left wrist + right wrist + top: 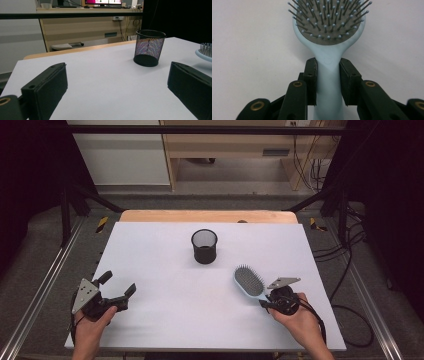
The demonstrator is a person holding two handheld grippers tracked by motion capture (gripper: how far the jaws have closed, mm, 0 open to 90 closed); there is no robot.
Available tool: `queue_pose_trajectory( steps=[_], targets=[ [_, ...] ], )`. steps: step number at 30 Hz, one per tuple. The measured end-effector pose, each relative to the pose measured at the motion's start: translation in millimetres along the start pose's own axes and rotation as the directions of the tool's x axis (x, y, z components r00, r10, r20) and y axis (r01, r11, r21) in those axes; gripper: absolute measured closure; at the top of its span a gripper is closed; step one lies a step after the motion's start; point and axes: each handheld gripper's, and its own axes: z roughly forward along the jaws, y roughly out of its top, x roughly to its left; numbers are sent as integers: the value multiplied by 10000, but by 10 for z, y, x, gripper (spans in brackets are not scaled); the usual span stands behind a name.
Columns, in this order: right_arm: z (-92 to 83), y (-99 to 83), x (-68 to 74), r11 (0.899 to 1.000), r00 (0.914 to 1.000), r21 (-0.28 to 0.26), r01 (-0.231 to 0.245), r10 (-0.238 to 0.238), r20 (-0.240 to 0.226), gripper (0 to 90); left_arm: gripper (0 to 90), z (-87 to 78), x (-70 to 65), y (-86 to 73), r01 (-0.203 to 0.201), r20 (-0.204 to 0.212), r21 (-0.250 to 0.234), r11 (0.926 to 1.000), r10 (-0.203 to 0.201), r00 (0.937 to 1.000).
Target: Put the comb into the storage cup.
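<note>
Right gripper (328, 82) clamps the neck of the pale-blue paddle hairbrush (329, 47), lying bristles-up on the white table (165, 270) near the mesh cup (204, 246); likely light, stiff, slick plastic—handle grip suits.

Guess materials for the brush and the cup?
Brush: pale blue body, smooth matte, likely moulded plastic; thin dark pins with ball tips on a grey pad, pin material unclear. Cup: black wire mesh you can see through, with solid rim and base, probably coated metal.
</note>
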Motion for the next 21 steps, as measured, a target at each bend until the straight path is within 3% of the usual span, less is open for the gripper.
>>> queue_pose_trajectory(
  steps=[14, 21],
  targets=[
    [42, 156, -31, 9950, 9998, -986, -172, 175, 27, 697, 28, -41, -7, 5, 117, -114, -46, 9999, -117, 9999],
    [-9, 141, -2, 9840, 9998, -1775, -169, 175, 15, 697, 27, -62, 12, 13, 308, -178, -142, 9994, -310, 9994]
  ],
)
